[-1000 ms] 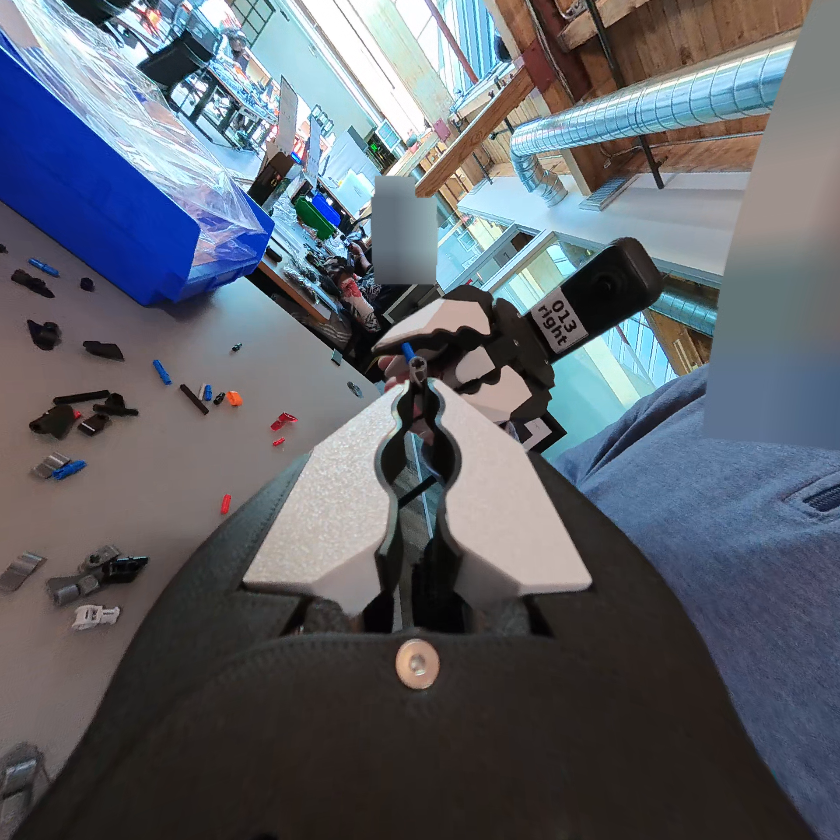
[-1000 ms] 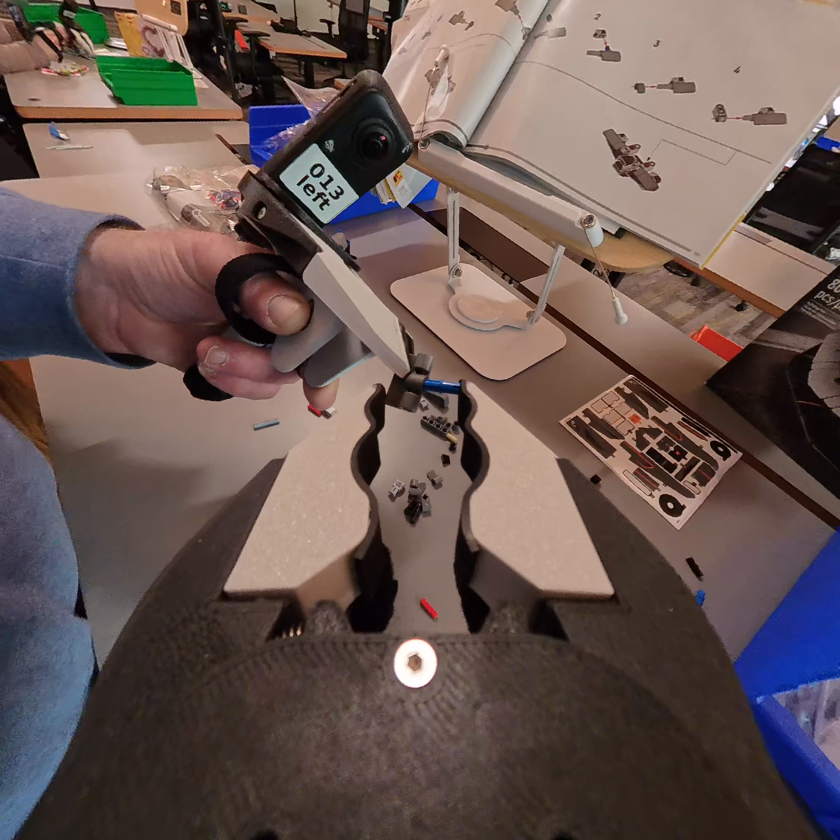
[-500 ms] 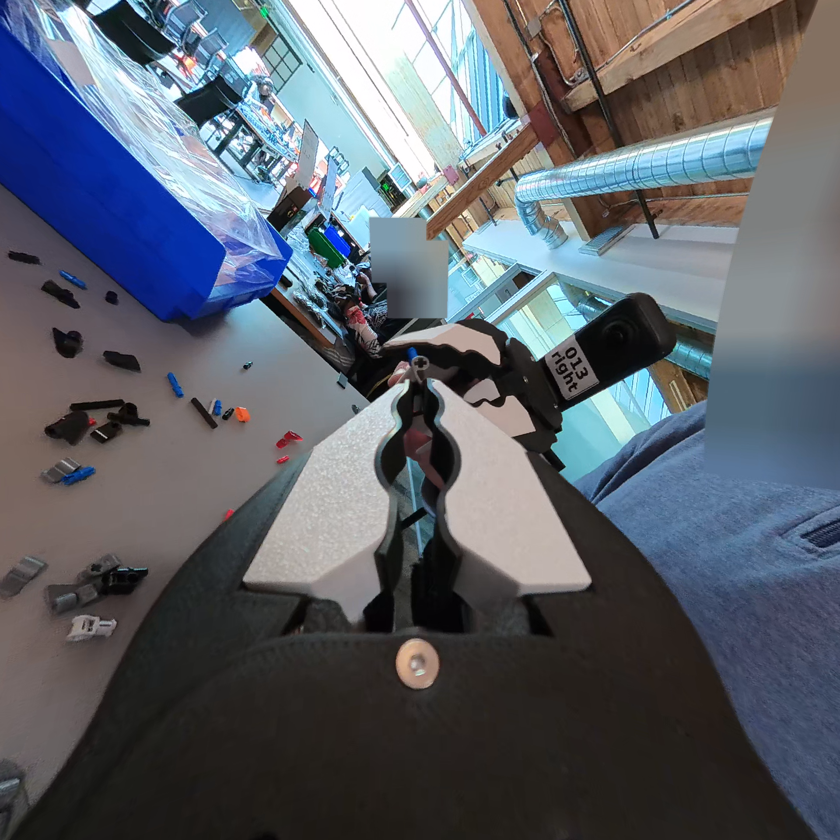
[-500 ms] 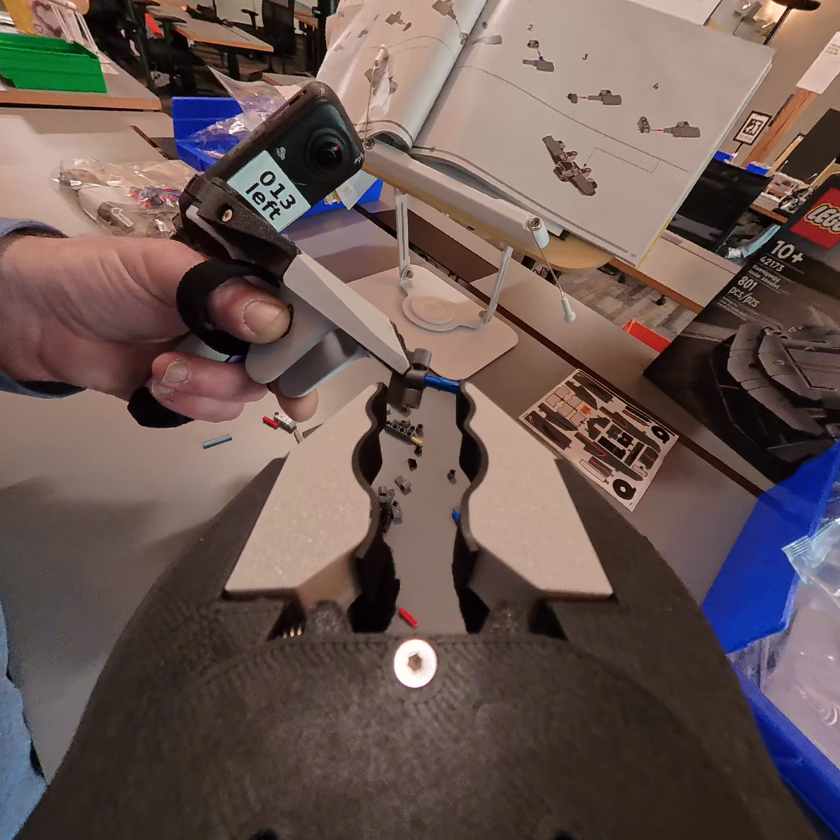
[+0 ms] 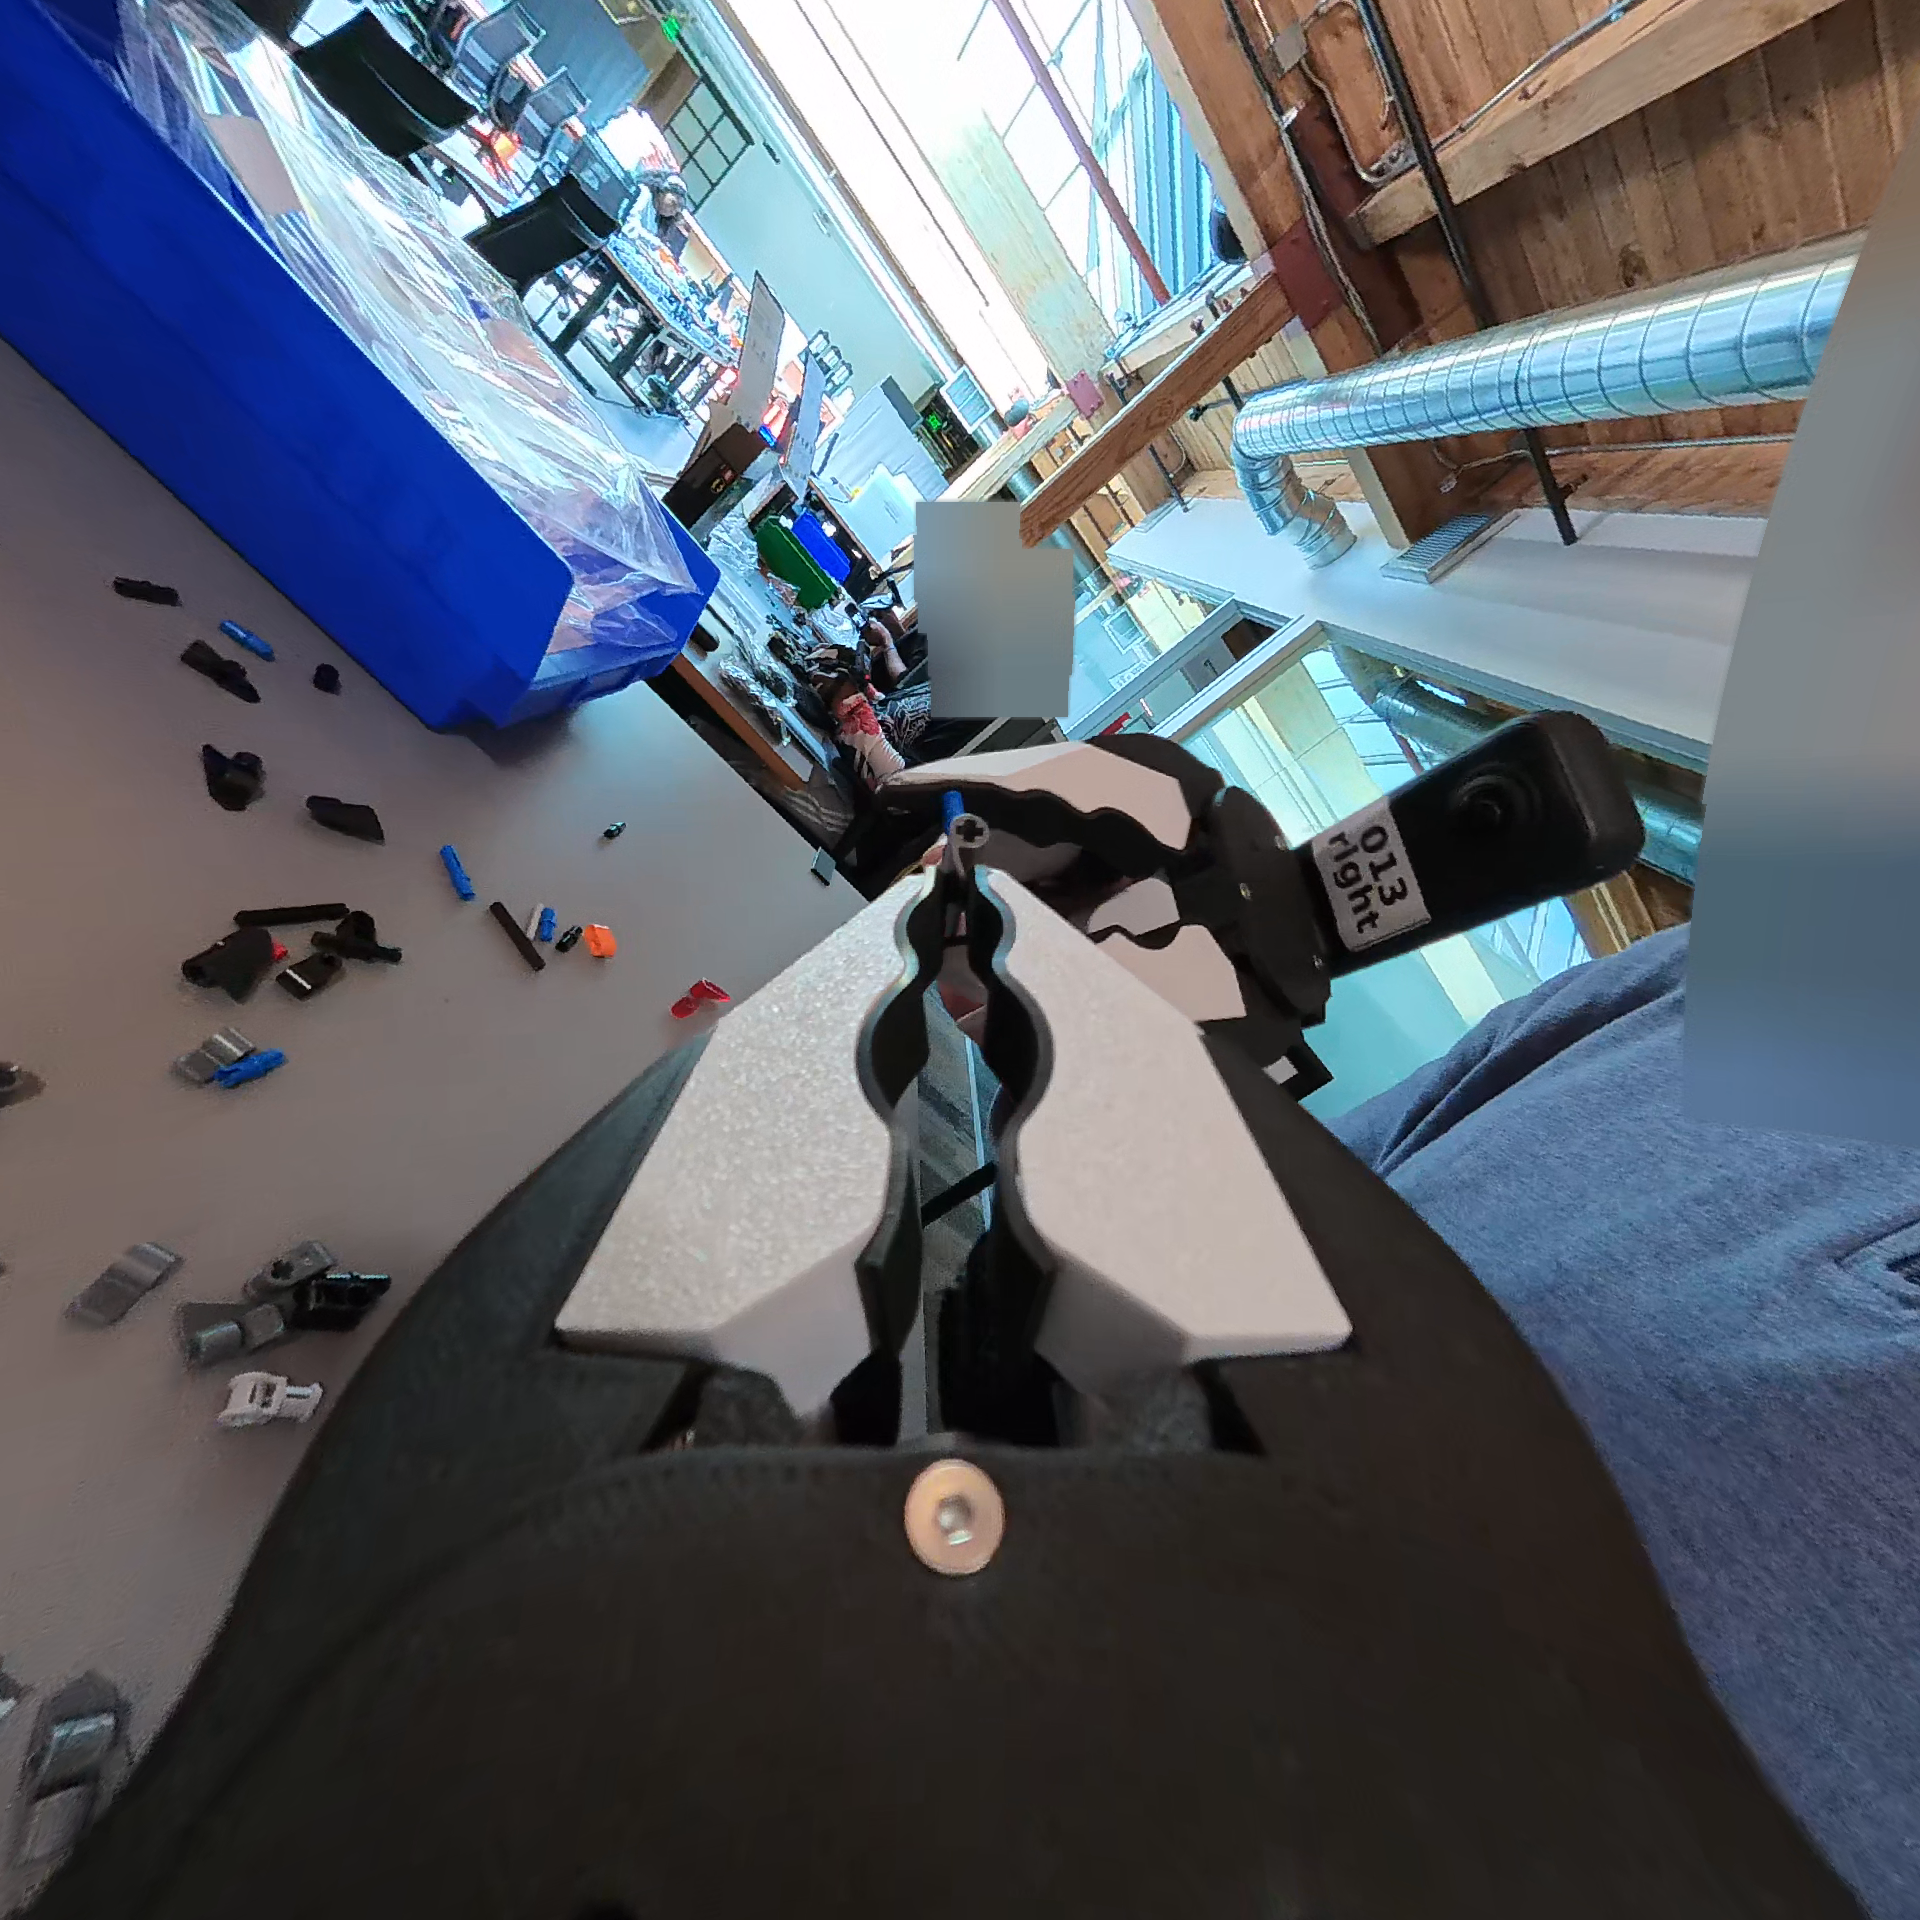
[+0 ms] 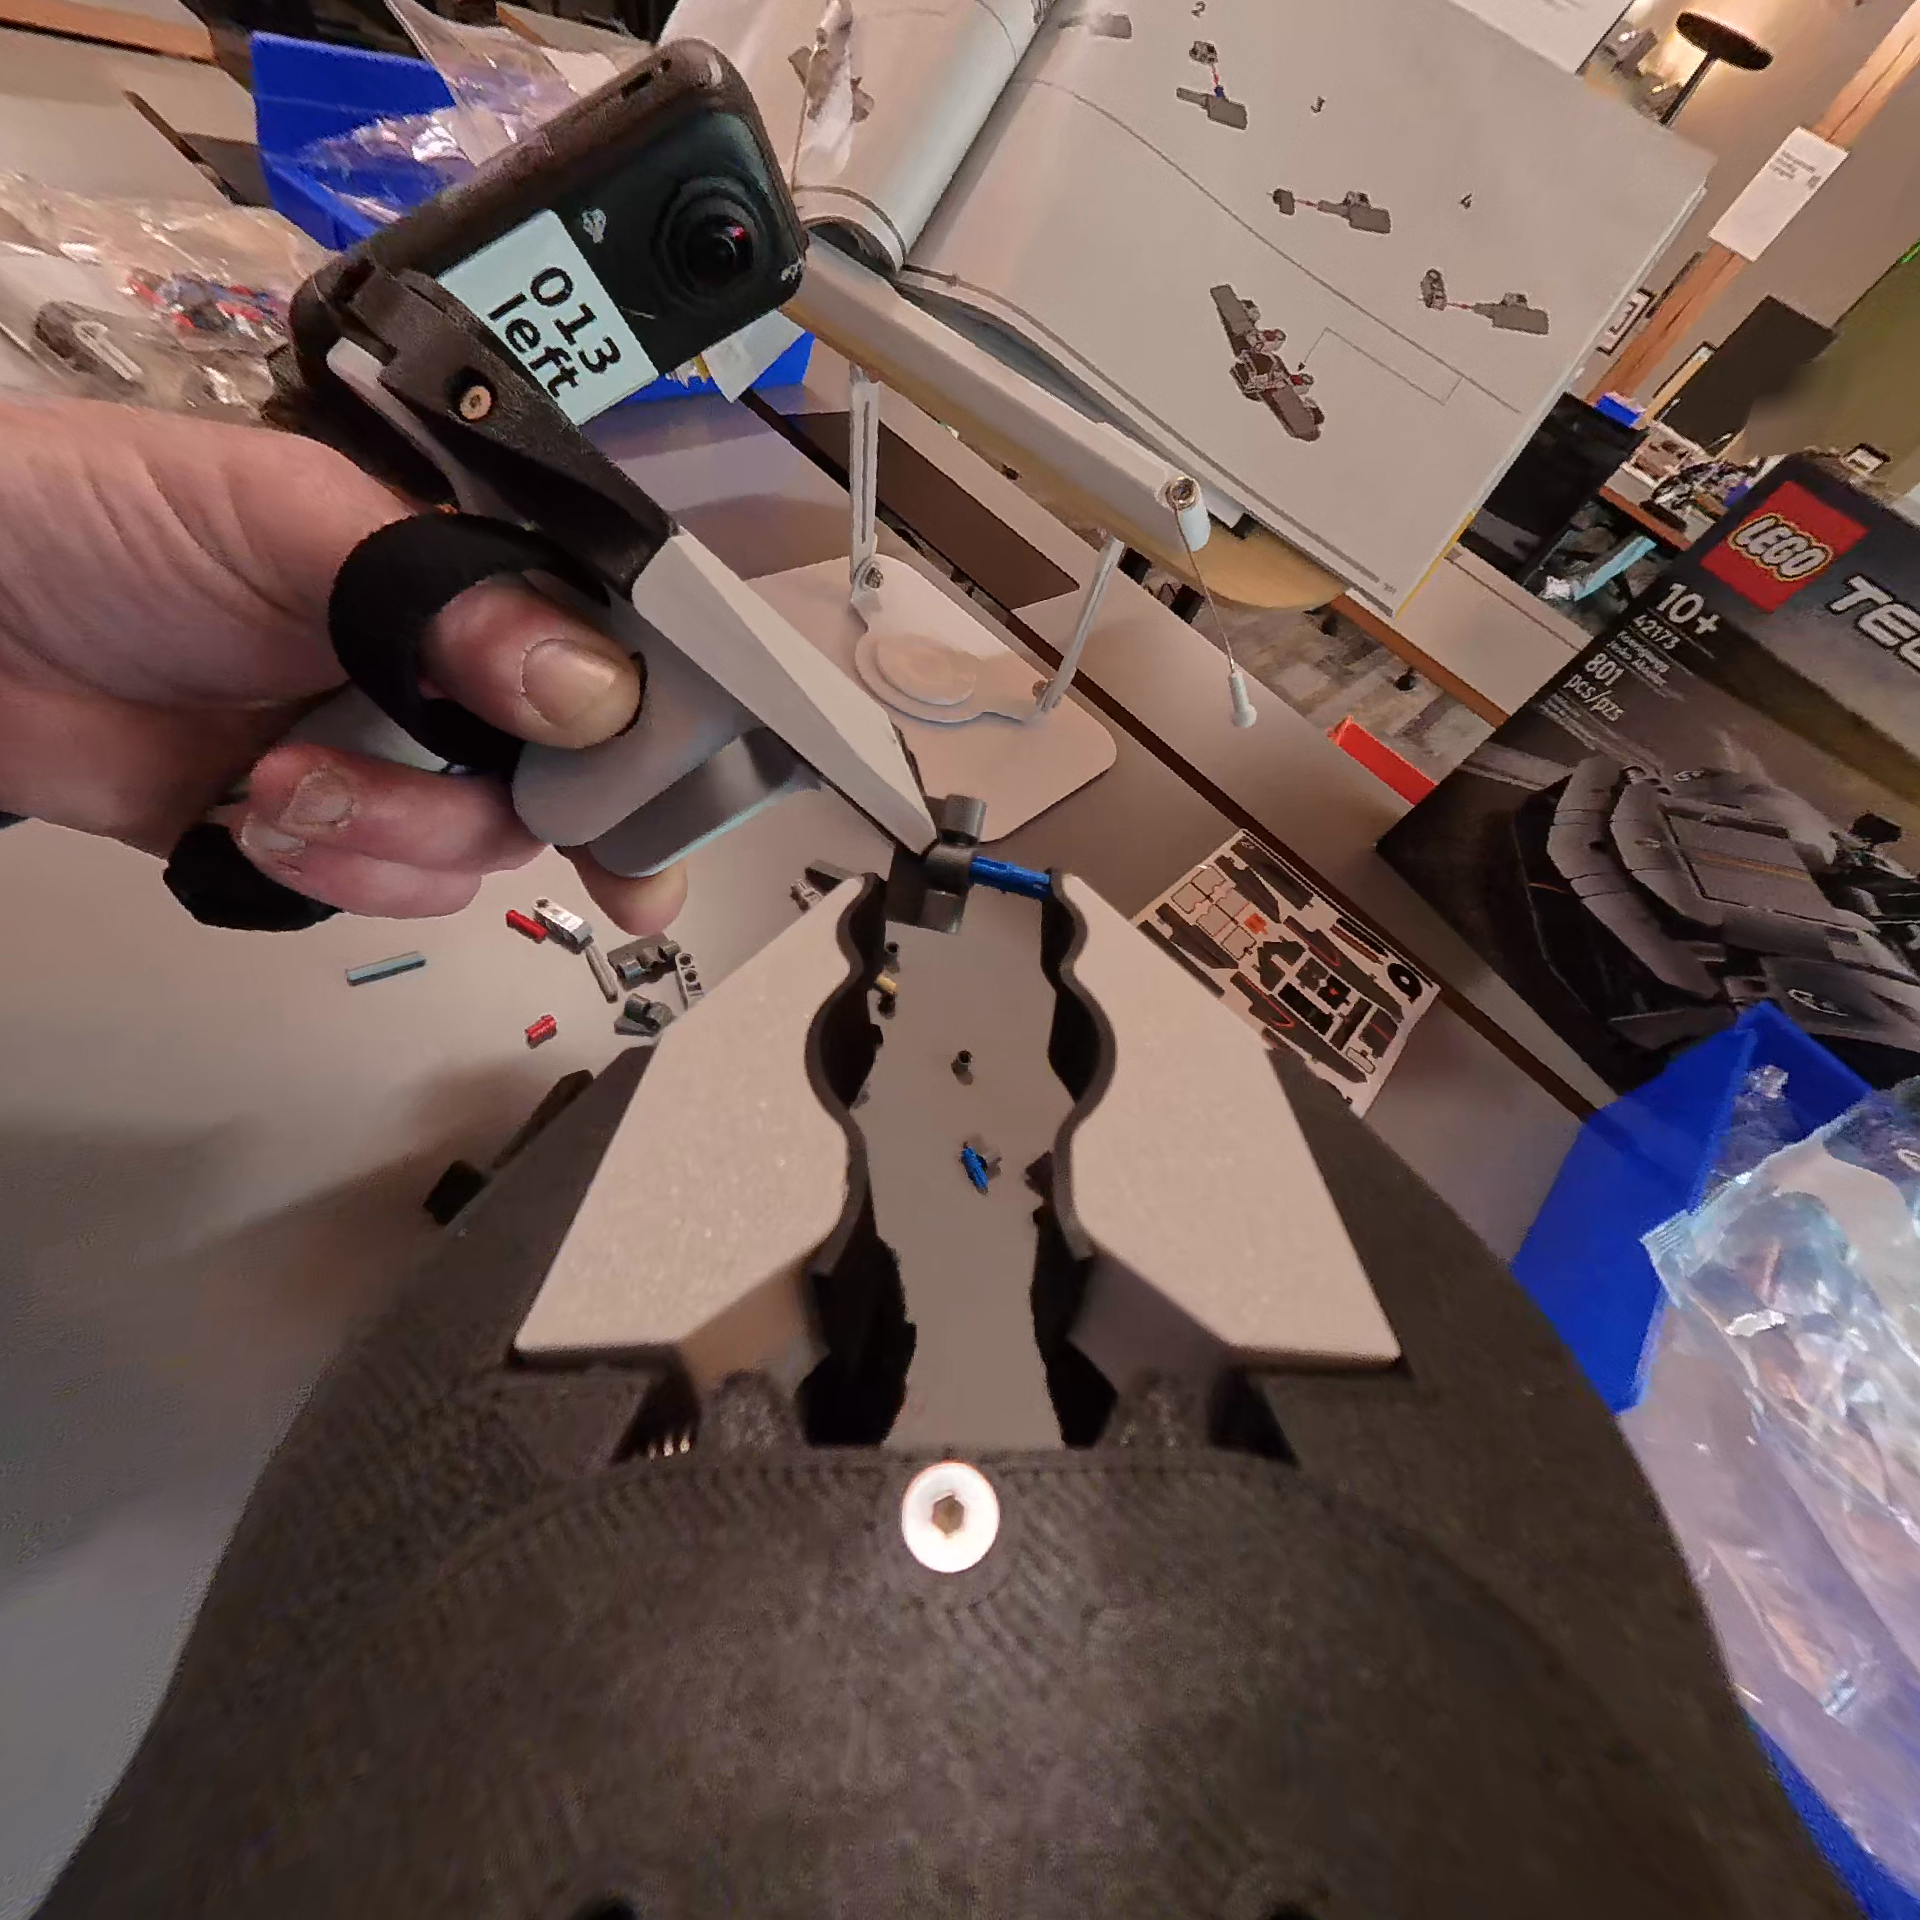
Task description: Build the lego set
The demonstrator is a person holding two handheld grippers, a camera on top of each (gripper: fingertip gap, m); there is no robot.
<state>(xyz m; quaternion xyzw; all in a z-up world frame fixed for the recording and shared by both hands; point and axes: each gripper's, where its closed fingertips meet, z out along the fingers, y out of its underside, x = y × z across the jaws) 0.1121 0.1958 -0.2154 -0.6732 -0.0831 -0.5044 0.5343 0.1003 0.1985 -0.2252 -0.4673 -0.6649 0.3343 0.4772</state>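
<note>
The right gripper (image 6: 951, 899), jaws parted, straddles one thin blue plastic pin (image 6: 1010, 878), touching only its right tip. The left gripper (image 6: 928, 826), jaws clenched, pinches one small dark grey plastic connector (image 6: 940, 871) carrying that pin, above the grey counter (image 6: 208, 1049). Both parts look light, stiff and slippery; grip the pin's free end. Loose pieces beyond are too many to count.

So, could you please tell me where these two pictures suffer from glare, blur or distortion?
Left wrist view: windows blown out white, duct bowed by the wide lens, table evenly lit. Right wrist view: no glare, blue bin and plastic bag smeared at the right edge.
</note>
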